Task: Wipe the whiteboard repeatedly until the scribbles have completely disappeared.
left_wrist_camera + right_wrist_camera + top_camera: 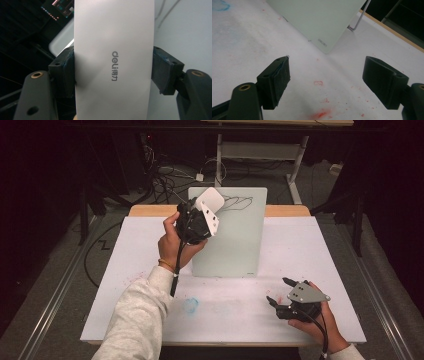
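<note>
left gripper (200,215) raised w/ eraser (209,200) at whiteboard (235,245), right gripper (280,292) resting low.

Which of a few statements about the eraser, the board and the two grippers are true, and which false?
1. The left gripper is shut on the white rectangular deli-branded eraser. True.
2. The right gripper holds a marker. False: it is open and holds nothing.
3. The pale green glass drawing board stands propped up on the white table. True.
4. The board is wiped blank. False: dark scribbles remain near its top.
</note>
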A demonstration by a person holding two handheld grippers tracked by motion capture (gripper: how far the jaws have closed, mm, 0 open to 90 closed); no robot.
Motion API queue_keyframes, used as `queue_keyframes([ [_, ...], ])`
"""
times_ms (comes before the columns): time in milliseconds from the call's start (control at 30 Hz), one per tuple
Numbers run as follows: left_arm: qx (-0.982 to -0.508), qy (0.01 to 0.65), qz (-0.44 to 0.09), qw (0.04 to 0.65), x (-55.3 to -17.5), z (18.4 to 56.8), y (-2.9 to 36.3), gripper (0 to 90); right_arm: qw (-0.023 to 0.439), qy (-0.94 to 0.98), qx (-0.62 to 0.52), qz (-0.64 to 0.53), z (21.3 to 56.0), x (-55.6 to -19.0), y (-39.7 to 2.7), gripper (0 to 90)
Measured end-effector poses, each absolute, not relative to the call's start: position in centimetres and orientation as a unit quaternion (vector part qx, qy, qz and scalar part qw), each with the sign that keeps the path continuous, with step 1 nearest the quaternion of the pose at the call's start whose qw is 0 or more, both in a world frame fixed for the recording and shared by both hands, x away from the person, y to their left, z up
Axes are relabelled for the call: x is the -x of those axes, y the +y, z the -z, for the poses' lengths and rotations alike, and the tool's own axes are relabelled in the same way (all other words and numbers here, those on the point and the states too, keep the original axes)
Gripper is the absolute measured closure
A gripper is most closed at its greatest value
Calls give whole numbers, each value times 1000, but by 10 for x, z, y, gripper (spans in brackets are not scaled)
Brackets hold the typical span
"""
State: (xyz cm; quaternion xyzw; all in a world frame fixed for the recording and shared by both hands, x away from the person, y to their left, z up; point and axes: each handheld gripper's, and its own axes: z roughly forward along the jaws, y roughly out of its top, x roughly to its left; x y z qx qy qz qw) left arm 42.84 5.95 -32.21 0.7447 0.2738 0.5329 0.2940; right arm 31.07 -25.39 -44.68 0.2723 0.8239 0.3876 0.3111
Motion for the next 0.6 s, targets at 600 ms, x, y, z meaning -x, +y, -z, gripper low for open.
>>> queue_keyframes([
  [600, -772, 238, -521, 276, -405, 382, 50, 290, 309, 829, -266, -383, 448, -310, -251, 223],
])
